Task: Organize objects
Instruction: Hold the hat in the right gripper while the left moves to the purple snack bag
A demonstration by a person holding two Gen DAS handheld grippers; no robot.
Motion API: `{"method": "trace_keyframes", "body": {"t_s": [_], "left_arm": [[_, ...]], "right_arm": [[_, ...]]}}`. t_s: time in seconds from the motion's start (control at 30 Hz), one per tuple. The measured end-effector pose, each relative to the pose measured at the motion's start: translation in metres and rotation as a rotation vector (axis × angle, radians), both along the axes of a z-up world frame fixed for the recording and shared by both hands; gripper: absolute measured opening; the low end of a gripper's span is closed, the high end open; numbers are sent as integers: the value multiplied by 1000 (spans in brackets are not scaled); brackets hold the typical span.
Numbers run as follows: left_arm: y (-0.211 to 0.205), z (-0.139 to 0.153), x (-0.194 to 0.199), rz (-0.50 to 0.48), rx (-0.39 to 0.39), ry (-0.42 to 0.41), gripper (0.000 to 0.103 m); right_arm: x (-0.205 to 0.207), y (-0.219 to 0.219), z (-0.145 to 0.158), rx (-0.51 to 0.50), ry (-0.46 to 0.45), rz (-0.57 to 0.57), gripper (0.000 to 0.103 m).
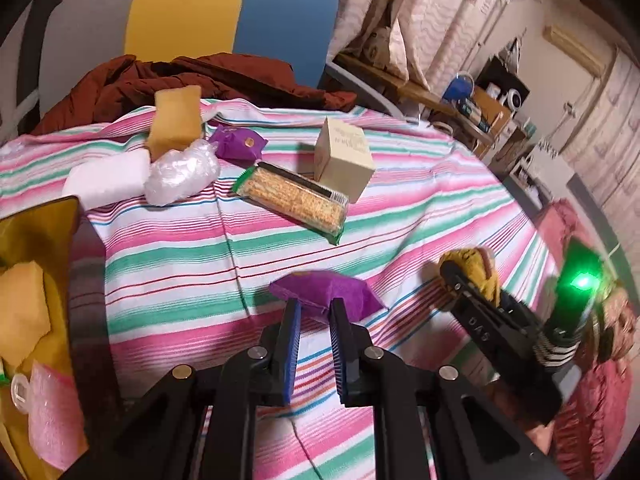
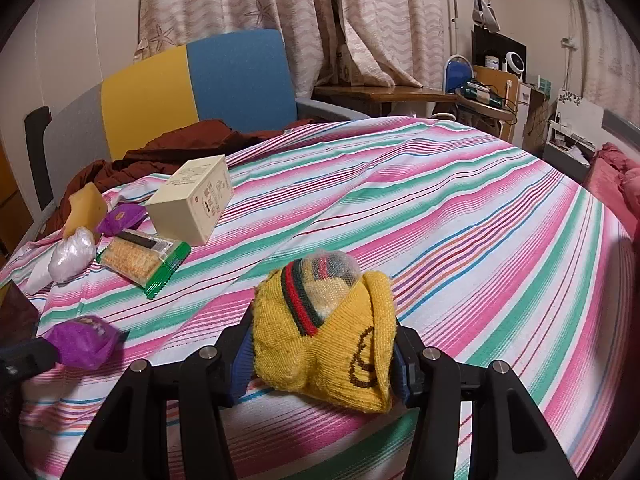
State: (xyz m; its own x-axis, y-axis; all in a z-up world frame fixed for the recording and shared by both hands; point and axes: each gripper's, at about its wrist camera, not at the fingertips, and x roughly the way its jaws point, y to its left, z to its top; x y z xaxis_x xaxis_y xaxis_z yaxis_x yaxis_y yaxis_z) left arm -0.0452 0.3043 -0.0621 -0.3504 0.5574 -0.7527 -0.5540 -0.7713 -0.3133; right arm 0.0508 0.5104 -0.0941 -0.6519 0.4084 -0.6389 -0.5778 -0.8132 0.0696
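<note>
Here, right gripper point(image 2: 322, 354) clamped on soft yellow sock point(image 2: 324, 344) above striped cloth point(image 2: 460, 240), left gripper point(image 1: 316, 308) pinching light, crinkly purple packet point(image 1: 326, 290) by its edge.

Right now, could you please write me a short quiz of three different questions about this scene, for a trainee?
1. True or false: the right tongs hold a yellow sock.
2. What colour is the packet in the left tongs?
3. The cracker pack touches: A) the cream box B) the chair C) the sock.

Key: 1 true; 2 purple; 3 A.
</note>
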Motion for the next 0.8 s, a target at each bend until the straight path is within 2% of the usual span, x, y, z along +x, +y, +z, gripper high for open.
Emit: {"method": "trace_keyframes", "body": {"t_s": [0.13, 0.2, 0.27, 0.37, 0.43, 0.47, 0.5, 0.53, 0.67, 0.7, 0.8], "left_arm": [[-18, 11, 3, 14, 57, -4, 13], [-27, 17, 7, 12, 80, 6, 7], [-33, 22, 13, 10, 90, 23, 7], [-38, 23, 17, -5, 83, 40, 7], [-34, 20, 19, -34, 61, 25, 7], [-32, 18, 20, -37, 49, 26, 9], [-30, 17, 21, -33, 27, 33, 21], [-26, 14, 22, -27, -5, 41, 28], [-14, 6, 22, -11, -125, 83, 51], [-11, 2, 20, -14, -169, 86, 51], [-7, -7, 18, -16, -235, 90, 52]], "right_arm": [[2, -5, 4, 30, 17, 0, 55], [5, -9, 7, 51, 36, 5, 55], [6, -12, 10, 66, 50, 14, 55], [3, -15, 10, 64, 36, 38, 55], [2, -17, 10, 65, 26, 49, 55], [1, -18, 10, 69, 23, 52, 55], [0, -19, 10, 75, 17, 54, 55], [-1, -20, 10, 78, 13, 57, 55], [-3, -24, 10, 95, 5, 73, 55], [-2, -24, 10, 98, 5, 75, 56], [-4, -26, 9, 102, -1, 86, 56]]}}
